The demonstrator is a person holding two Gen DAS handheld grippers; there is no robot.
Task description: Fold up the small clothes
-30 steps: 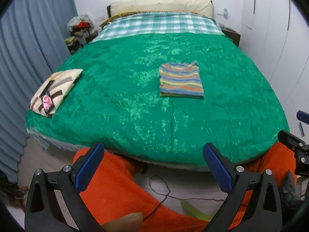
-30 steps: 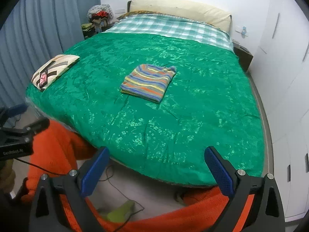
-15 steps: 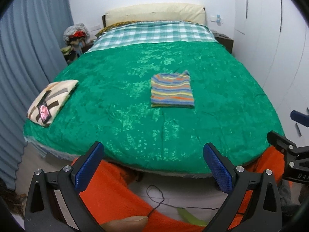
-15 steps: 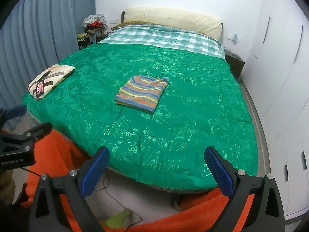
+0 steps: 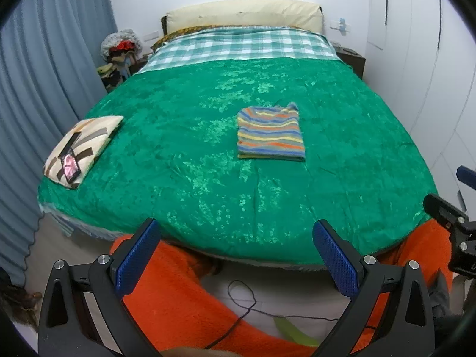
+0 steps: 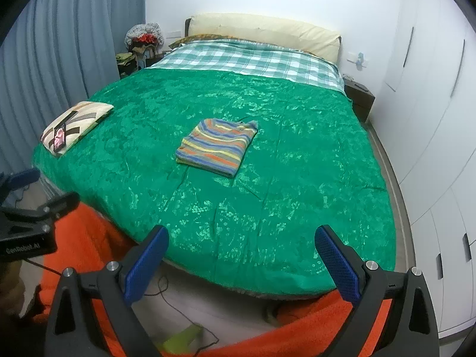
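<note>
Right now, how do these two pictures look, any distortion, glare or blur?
Left wrist view: strong fisheye bends the green bedspread edge; sheen patches; striped garment sharp. Right wrist view: same bowing, wardrobe doors curve, corners black.

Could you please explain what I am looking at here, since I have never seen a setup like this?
There is no robot: a person holds a two-finger gripper in each hand, and each gripper carries a wide-angle camera looking forward along its fingers. One picture is from the left gripper, the other from the right gripper. The black arms with blue pads at the bottom of each picture are that gripper's own fingers. Both are open and hold nothing. Each camera also catches the other gripper at its edge.

Ahead is a bed with a green cover. In its middle lies a striped garment, already folded into a neat rectangle. At the left edge lies a patterned cushion with a phone on it. The orange fabric at the bottom is nearest the camera, in front of the bed.
</note>
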